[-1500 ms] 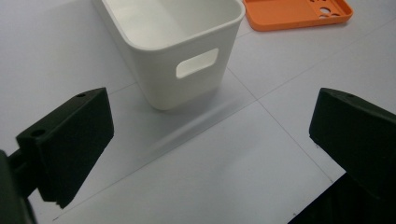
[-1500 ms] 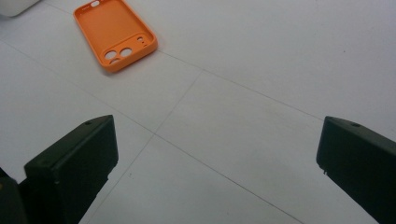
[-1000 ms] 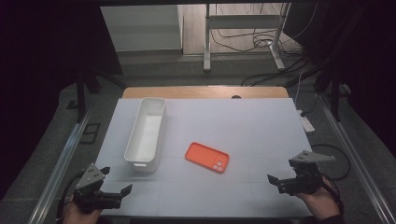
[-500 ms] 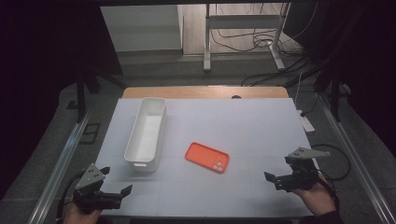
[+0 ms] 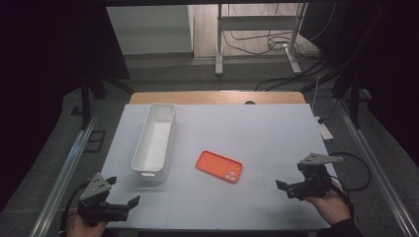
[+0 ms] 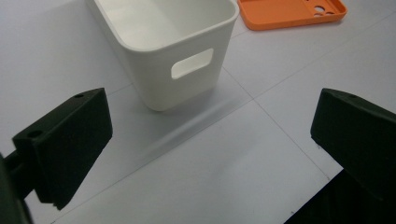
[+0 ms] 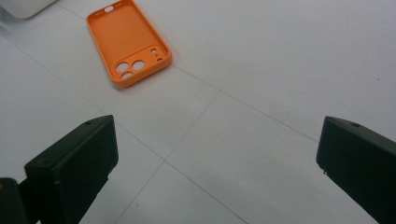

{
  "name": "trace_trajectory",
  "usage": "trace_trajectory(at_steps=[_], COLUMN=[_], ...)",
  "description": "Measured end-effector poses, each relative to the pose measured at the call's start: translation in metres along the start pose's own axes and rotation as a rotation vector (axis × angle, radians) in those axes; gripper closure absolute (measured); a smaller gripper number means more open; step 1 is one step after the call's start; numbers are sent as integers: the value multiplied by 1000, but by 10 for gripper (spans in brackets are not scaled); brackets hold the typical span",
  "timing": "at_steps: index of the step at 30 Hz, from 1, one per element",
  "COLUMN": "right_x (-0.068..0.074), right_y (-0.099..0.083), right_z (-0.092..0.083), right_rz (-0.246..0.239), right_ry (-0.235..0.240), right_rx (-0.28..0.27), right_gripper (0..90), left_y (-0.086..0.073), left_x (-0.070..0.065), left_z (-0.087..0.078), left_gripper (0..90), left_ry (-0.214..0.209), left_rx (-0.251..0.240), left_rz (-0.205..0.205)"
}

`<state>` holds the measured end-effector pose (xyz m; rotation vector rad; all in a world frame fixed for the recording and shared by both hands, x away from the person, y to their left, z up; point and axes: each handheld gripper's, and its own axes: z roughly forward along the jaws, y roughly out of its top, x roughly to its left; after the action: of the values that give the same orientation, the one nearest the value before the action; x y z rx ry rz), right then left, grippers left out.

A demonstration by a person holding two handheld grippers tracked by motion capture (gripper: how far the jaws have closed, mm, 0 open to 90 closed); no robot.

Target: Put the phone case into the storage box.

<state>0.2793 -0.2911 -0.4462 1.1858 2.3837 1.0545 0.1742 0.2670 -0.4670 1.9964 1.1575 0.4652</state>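
An orange phone case lies hollow side up near the middle of the white table. To its left stands an empty, long white bin. My left gripper hovers open at the table's front left corner; in the left gripper view its jaws frame the bin's near end, with the phone case beyond. My right gripper is open at the front right, empty, a short way right of the case. In the right gripper view the case lies ahead to the left of the gripper.
A wooden strip borders the table's far edge. Metal rails run along both sides. Behind the table are a stand's legs and cables on the floor. Bare white surface spreads between the case and both grippers.
My right gripper has crept a little to the left, toward the phone case. The left gripper, the bin and the case have stayed put.
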Motion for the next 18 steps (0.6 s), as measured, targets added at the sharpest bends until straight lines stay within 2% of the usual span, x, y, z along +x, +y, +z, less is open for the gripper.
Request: trace_trajectory(at_steps=[18], right_x=[2], right_y=[8], right_z=[12], right_rz=[-10], right_ry=[9], right_rx=[20], right_gripper=[0], left_y=[0], left_x=[1], left_z=[0], left_gripper=[0], left_ry=[-3], left_rx=[0], left_rz=[-4])
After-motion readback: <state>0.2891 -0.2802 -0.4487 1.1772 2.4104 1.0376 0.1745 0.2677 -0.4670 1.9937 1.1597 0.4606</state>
